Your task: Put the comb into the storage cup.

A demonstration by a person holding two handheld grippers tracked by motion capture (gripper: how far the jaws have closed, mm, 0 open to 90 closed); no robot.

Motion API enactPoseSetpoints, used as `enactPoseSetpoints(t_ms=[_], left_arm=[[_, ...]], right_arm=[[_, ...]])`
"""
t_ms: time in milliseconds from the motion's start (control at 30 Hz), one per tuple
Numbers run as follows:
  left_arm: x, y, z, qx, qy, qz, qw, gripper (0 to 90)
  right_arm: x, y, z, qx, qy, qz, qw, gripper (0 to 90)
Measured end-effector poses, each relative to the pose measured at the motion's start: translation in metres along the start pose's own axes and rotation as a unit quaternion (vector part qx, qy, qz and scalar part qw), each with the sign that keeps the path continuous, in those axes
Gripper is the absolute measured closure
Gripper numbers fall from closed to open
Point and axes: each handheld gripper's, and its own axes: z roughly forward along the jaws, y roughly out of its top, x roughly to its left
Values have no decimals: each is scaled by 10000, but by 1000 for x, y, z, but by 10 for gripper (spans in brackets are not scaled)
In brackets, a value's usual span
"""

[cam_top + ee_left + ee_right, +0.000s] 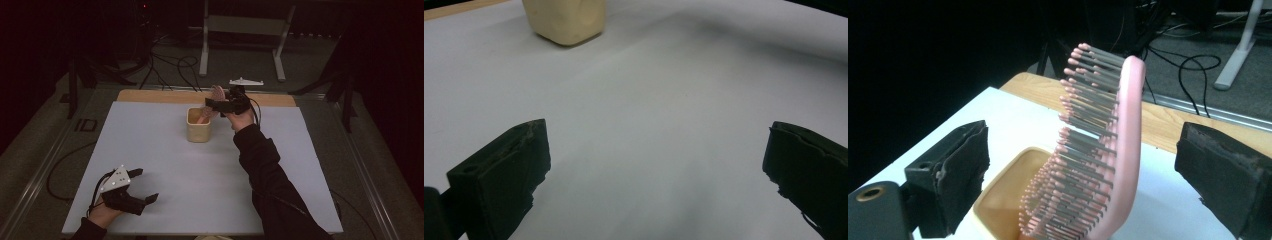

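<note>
At twelve o'clock on the desk (150, 150), the right tool (212, 106) gapes around a hairbrush (1108, 165), pads clear. It leans in a cup (198, 127). At seven o'clock, the left tool (144, 186) gapes empty.

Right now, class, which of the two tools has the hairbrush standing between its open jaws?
The right tool, raised over the cream cup at the table's far side; the pink hairbrush stands in that cup. The left tool rests open near the front edge, nothing between its jaws.

Overhead plus two close tool-mounted views, cup (198, 125) shared
</note>
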Motion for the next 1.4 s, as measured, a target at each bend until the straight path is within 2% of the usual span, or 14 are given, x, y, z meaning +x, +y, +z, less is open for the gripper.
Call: enactPoseSetpoints(t_ms=[200, 400, 433, 700, 1067, 1400], left_arm=[[0, 0, 0, -16, -20, -4, 10000, 1], [0, 0, 0, -32, -23, -8, 10000, 0], [0, 0, -1, -44, -17, -18, 10000, 1], [-1, 0, -2, -61, -17, -17, 10000, 0], [-1, 0, -1, -48, -21, -25, 10000, 0], [-1, 0, -1, -47, -41, -19, 10000, 0]], right_arm=[[0, 0, -2, 90, 17, -28, 10000, 72], [1, 0, -4, 128, -10, -184, 9997, 72], [0, 0, -6, 85, -94, -241, 9996, 72], [-1, -1, -12, 93, -93, -443, 9989, 73], [-8, 0, -27, 120, -65, -496, 9987, 73], [-13, -7, -44, 136, 10, -600, 9981, 73]])
